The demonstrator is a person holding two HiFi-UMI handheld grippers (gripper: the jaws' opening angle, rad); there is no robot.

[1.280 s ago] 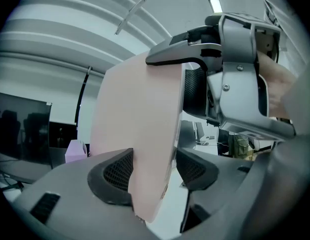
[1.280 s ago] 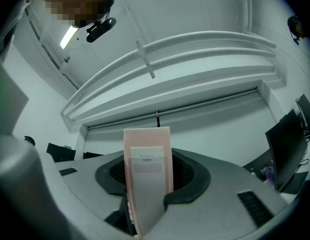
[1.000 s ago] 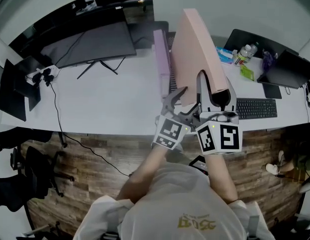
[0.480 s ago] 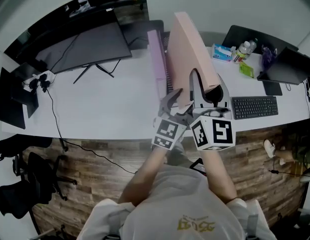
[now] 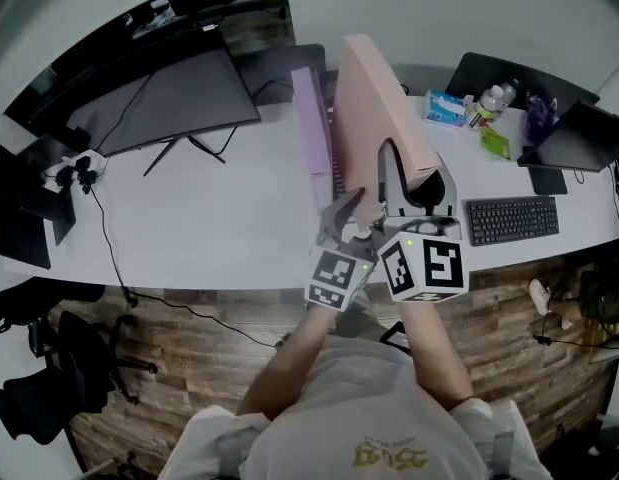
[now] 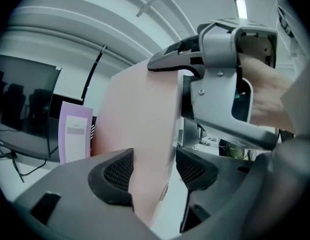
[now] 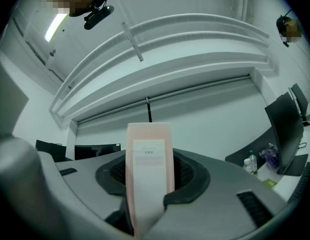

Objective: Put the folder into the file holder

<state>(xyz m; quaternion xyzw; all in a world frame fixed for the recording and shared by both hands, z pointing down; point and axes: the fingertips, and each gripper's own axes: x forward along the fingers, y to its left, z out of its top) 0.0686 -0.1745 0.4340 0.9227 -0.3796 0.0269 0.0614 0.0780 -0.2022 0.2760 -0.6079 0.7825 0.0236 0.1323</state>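
A tall pink folder (image 5: 384,108) is held upright above the white desk (image 5: 219,218), its spine label facing the right gripper view. My right gripper (image 5: 414,183) is shut on its spine (image 7: 148,159), one pad on each side. My left gripper (image 5: 347,218) is closed across the folder's lower corner (image 6: 139,134), beside the right gripper. A purple folder (image 5: 311,118) stands just left of the pink one in a dark slatted file holder (image 5: 338,173). It also shows in the left gripper view as a purple folder (image 6: 74,134) behind the left jaw.
A dark monitor (image 5: 174,93) lies tilted at the desk's back left. A keyboard (image 5: 511,218), a laptop (image 5: 579,138), a bottle (image 5: 486,103) and a blue packet (image 5: 444,106) sit to the right. The desk's front edge (image 5: 239,286) runs just ahead of my arms.
The pink folder and both grippers have drifted slightly left, nearer the purple folder. Both grips look unchanged.
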